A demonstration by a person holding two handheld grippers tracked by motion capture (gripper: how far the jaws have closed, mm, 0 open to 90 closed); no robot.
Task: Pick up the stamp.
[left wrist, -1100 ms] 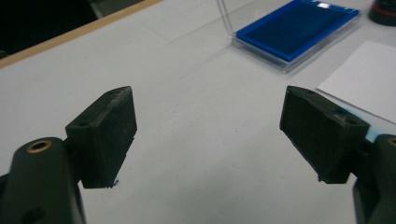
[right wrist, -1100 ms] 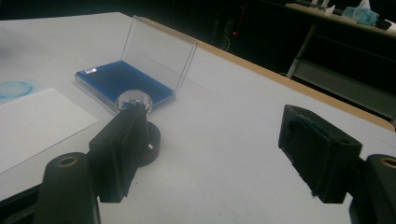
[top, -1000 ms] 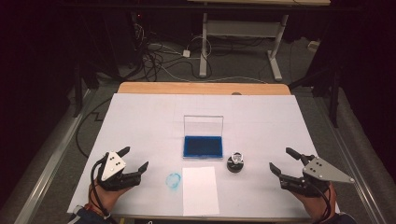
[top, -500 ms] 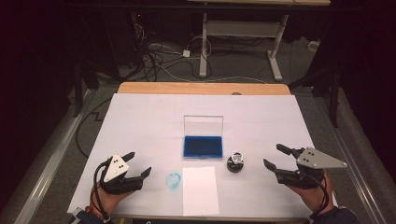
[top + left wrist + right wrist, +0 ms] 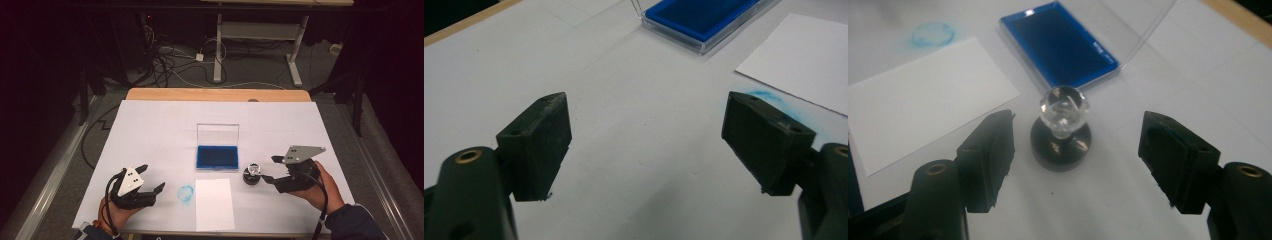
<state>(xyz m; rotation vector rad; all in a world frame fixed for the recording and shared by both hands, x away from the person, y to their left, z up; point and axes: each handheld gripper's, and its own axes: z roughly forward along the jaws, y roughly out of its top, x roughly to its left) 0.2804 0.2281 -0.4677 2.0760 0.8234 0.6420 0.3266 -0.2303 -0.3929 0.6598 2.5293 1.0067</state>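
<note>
Covering the table, the white sheet [image 5: 150, 130] bears an open blue ink pad [image 5: 217, 156], blank paper [image 5: 214, 204] nearer, and the stamp [image 5: 252, 175] right of both, where the right gripper [image 5: 270, 170], jaws spread, reaches for its clear knob, while the left gripper [image 5: 149, 181] waits spread and empty near-left.

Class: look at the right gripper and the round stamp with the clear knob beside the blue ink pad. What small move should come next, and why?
Probably ease the right gripper forward a little and close it on the stamp. Its jaws stand open, one on each side of the clear knob, without touching it. The stamp stands upright on the table next to the open ink pad, with the white paper lying close by.
</note>
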